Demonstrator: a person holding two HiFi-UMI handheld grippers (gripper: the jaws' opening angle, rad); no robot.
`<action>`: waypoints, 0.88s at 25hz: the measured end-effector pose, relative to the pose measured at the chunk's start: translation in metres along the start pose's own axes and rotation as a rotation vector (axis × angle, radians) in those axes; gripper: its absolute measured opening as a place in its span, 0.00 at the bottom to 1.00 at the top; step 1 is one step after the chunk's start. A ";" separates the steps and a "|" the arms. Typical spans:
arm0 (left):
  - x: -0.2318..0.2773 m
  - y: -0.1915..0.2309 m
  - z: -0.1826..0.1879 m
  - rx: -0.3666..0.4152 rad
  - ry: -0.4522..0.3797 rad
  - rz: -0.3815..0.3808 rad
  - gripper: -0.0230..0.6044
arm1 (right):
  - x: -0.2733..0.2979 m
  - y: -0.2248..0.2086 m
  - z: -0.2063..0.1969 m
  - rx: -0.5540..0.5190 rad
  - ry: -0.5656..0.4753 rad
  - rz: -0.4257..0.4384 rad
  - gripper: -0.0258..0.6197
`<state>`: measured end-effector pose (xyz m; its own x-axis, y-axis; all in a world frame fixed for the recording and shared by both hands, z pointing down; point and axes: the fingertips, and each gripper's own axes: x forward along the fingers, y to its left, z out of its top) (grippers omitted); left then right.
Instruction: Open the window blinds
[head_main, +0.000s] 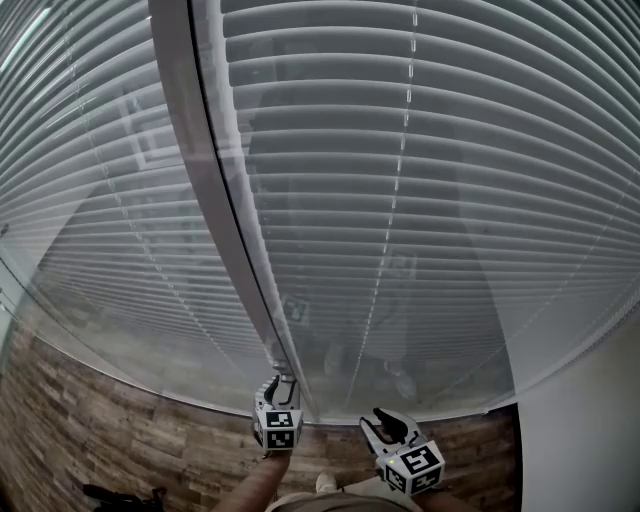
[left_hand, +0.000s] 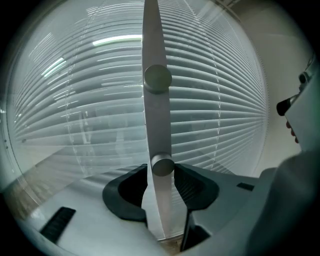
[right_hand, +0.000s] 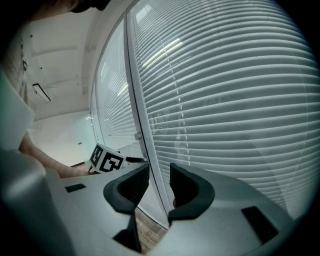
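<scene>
Grey jaws of the left gripper (left_hand: 160, 172) stand wide, one on each side of the lower knob (left_hand: 162, 165). Their pads look to meet its sides, so the grip is on that knob. The knob sits near the lower end of a pale upright post (left_hand: 156, 120), which runs between the jaws and on up past them. The upper knob (left_hand: 158, 78) sits higher on the same post, well clear of the gripper, which makes two knobs in all.

In the head view, the post parts two panels of blinds, the left panel (head_main: 90, 180) and the right panel (head_main: 450, 200). Both hang with many pale level slats. A sheen with streaks of light lies over the slats, as of glass in front of them.

Down to the right of the post's foot, the right gripper (right_hand: 159, 171) is held apart from the left one. Its jaws are drawn in narrow with nothing between them, and only the post's edge shows behind the slit. The left gripper's marker cube (right_hand: 106, 160) shows at the left of the right gripper view.

Below the blinds' lower edge runs a wood-grain floor (head_main: 110, 440), with a small dark thing (head_main: 125, 494) on it near the left corner. It is too dim to name. A plain white wall (head_main: 590, 440) closes the right side. A forearm (head_main: 255, 488) reaches up behind the left gripper.
</scene>
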<state>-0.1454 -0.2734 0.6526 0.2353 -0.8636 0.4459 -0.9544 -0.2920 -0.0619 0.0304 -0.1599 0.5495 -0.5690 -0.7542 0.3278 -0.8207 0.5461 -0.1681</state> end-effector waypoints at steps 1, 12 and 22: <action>0.000 0.000 0.000 0.001 0.000 0.003 0.33 | 0.000 0.000 0.000 0.001 0.000 0.000 0.23; 0.000 -0.002 0.000 -0.043 -0.008 0.003 0.27 | 0.002 -0.003 0.000 0.005 -0.001 -0.003 0.23; -0.002 -0.001 0.002 -0.191 -0.006 -0.034 0.26 | 0.007 0.003 0.001 0.005 0.000 0.005 0.23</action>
<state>-0.1446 -0.2725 0.6502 0.2683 -0.8574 0.4392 -0.9633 -0.2380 0.1238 0.0242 -0.1634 0.5505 -0.5732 -0.7512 0.3273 -0.8180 0.5483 -0.1740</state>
